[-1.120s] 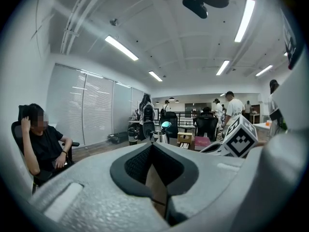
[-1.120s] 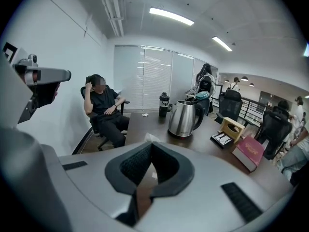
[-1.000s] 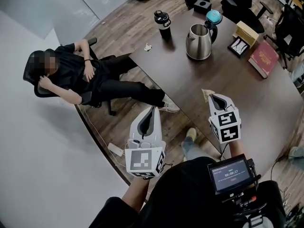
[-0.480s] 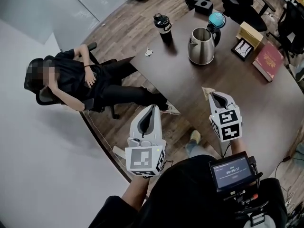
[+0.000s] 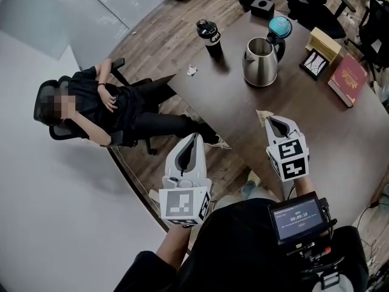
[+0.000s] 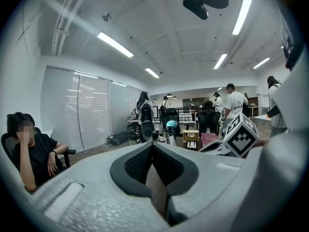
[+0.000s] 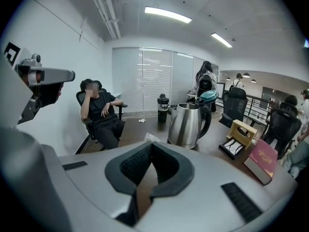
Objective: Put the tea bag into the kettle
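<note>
The steel kettle [image 5: 260, 62] stands on the dark table [image 5: 340, 139] with its teal lid [image 5: 280, 24] tipped open; the right gripper view has the kettle [image 7: 187, 124] straight ahead. My right gripper [image 5: 268, 120] is over the table's near part, well short of the kettle. It is shut on a pale tea bag [image 5: 262, 115], which sticks out past its tips [image 7: 150, 138]. My left gripper [image 5: 195, 137] hangs shut and holds nothing, left of the table edge and above the wooden floor. From there the kettle [image 6: 166, 138] looks small and far.
A black bottle [image 5: 209, 32] and a scrap of paper [image 5: 191, 70] are at the table's far left. A yellow box [image 5: 323, 43], a small tray [image 5: 313, 61] and a red book [image 5: 347, 79] lie right of the kettle. A person sits in a chair [image 5: 103, 102] left of the table.
The head view has drifted a little and the seated person has shifted. Both grippers keep their places and stay shut.
</note>
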`<action>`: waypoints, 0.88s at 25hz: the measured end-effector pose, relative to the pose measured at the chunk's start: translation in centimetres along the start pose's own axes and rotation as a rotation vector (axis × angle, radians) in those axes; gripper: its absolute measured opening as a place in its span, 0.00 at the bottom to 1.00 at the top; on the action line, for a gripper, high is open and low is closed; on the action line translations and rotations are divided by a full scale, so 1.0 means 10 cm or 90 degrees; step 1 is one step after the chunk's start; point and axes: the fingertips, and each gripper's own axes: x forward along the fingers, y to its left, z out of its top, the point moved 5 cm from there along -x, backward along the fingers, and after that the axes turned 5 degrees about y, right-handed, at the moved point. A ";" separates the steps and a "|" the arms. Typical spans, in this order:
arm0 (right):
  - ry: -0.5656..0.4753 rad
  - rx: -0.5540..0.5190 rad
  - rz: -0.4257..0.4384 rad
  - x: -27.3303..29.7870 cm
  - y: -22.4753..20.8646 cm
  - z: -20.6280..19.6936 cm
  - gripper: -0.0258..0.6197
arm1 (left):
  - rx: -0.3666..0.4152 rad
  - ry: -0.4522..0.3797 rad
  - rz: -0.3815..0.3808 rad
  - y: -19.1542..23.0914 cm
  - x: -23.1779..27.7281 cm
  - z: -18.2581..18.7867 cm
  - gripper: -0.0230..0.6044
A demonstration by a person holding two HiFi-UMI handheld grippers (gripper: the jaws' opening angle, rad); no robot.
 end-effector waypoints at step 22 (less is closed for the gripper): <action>-0.013 0.049 -0.054 -0.16 -0.32 -0.08 0.05 | 0.022 -0.005 -0.054 -0.14 0.33 0.10 0.05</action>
